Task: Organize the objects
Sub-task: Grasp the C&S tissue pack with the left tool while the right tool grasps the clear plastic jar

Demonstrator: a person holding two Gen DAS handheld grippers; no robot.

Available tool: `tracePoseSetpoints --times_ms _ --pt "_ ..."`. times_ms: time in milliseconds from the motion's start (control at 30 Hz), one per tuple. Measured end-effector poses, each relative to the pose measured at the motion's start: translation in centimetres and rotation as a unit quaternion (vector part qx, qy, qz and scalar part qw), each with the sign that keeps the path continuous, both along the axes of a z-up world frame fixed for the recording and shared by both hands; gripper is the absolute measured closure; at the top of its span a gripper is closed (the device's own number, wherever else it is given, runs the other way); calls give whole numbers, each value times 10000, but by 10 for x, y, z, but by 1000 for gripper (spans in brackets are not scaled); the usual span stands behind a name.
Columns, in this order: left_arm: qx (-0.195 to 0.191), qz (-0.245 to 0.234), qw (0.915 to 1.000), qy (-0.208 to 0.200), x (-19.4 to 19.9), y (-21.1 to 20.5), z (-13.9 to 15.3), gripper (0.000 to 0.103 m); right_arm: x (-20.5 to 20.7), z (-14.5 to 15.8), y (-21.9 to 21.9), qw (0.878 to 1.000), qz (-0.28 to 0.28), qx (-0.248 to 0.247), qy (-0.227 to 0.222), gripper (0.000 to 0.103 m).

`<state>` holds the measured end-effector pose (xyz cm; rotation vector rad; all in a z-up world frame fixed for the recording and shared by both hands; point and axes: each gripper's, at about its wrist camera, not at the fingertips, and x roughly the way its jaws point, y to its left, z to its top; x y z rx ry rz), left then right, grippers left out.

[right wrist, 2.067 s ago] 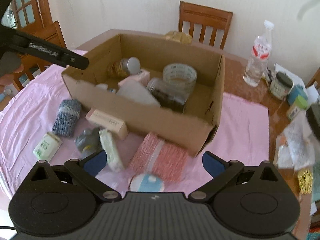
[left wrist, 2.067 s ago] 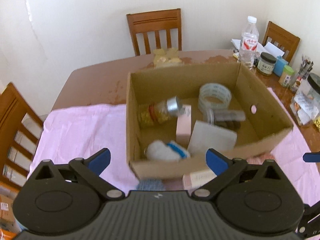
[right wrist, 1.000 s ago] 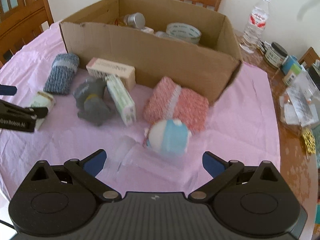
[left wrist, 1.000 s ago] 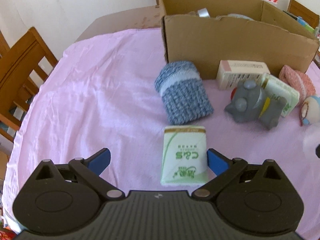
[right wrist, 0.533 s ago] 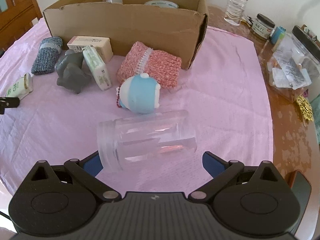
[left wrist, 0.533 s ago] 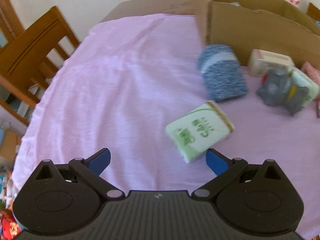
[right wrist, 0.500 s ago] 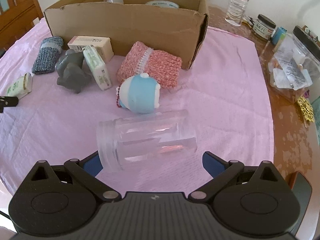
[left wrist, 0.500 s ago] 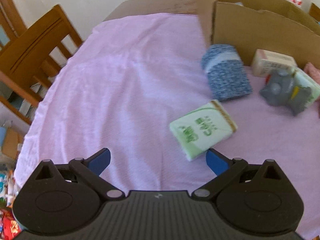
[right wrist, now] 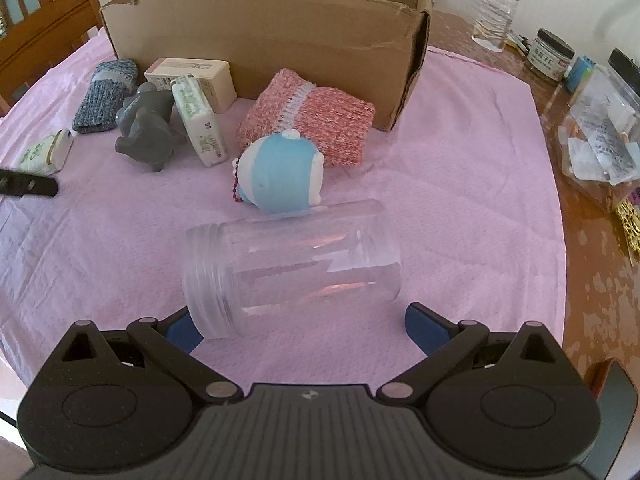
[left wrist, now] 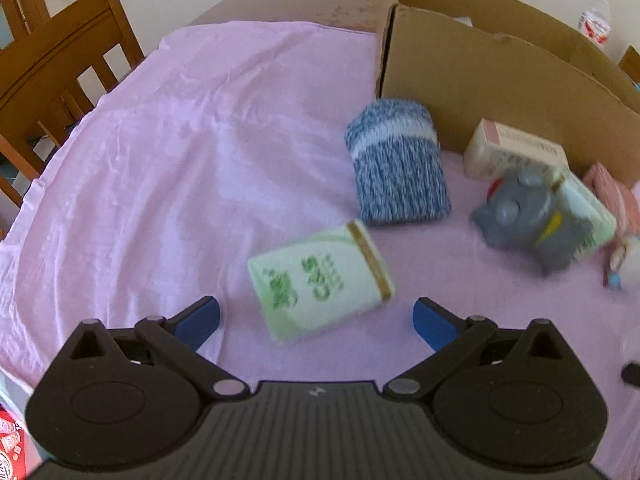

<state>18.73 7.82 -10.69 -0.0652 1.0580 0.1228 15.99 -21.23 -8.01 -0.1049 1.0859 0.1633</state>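
The left gripper (left wrist: 316,314) hangs with its blue-tipped jaws spread wide and empty, just above a pale green tissue packet (left wrist: 320,282) lying askew on a pink tablecloth (left wrist: 172,160). The right gripper (right wrist: 300,326) is likewise spread wide, gripping nothing; a clear plastic jar (right wrist: 292,264) lies on its side between its tips, the threaded mouth just beside the left tip.

Past the jar rests a blue and white round toy (right wrist: 280,178), touching it, then a folded pink knit cloth (right wrist: 308,116) against a cardboard box (right wrist: 272,36). To the left sit a grey toy animal (right wrist: 148,128), a second green packet (right wrist: 200,120) leaning on it, a white carton (right wrist: 192,78) and a rolled blue knit cloth (left wrist: 398,168).

The cloth covers a brown wooden table (right wrist: 600,292). Wooden chairs (left wrist: 60,76) stand by cream walls. At the table's right edge are a water bottle (right wrist: 496,0), a dark-lidded jar (right wrist: 552,54) and a clear tub of papers (right wrist: 600,136).

The box's contents are mostly hidden behind its wall. The left view's right side is motion-blurred.
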Motion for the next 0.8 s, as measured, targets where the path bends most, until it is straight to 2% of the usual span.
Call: tracePoseSetpoints --times_ms 167,267,633,800 --pt "9 210 9997 -98 8 -1 0 2 0 0 -1 10000 67 15 -72 0" --pt "-2 174 9997 -171 8 -4 1 4 1 -1 -2 9999 102 19 -82 0" --pt "-24 294 9992 -255 4 -3 6 27 16 5 3 9997 140 148 -160 0" --pt "-60 229 9994 -266 2 -1 7 31 25 6 10 9997 149 151 -93 0"
